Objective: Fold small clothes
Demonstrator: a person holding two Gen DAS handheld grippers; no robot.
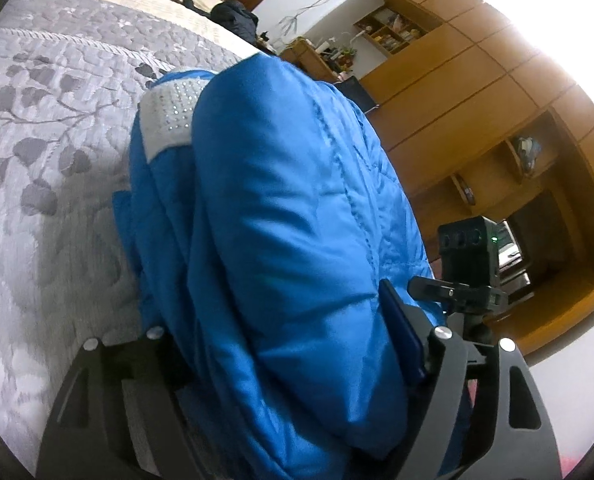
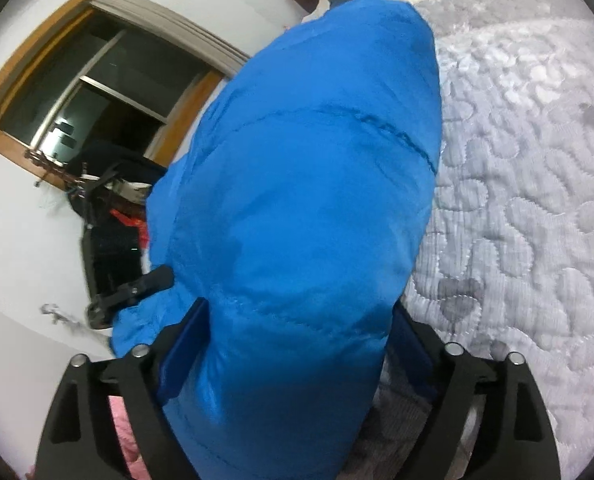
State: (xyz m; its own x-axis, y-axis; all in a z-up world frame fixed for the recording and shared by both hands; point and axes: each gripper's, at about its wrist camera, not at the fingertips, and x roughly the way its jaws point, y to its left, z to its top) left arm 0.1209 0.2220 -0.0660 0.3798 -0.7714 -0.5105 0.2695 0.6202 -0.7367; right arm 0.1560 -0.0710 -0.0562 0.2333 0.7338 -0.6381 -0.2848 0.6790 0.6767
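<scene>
Left wrist view: left tongs (image 1: 281, 364) tilted, pointing fwd along the bed (image 1: 49, 128), jaws spread w/ a thick fold of the blue padded garment (image 1: 281, 208) bunched between them; blue pad on the right jaw presses the fabric, left jaw's contact mostly hidden behind cloth. Looks clamped on the garment. Garment rises over the grey leaf-pattern quilt, a white studded patch (image 1: 169, 120) showing on its left side. The right tongs (image 1: 469, 284) are partly visible just beside the garment's right edge. Wooden cabinets (image 1: 477, 92) in bkgd.

Right wrist view: right tongs (image 2: 297, 344) also tilted, garment (image 2: 305, 184) filling the gap between both blue-padded jaws, gripped. Fabric bulges up and fwd, above the quilted bed (image 2: 529, 200) on the right. Window (image 2: 97, 84) and white wall to the left; the left tongs' tip (image 2: 137, 288) sits touching the garment's left edge.
</scene>
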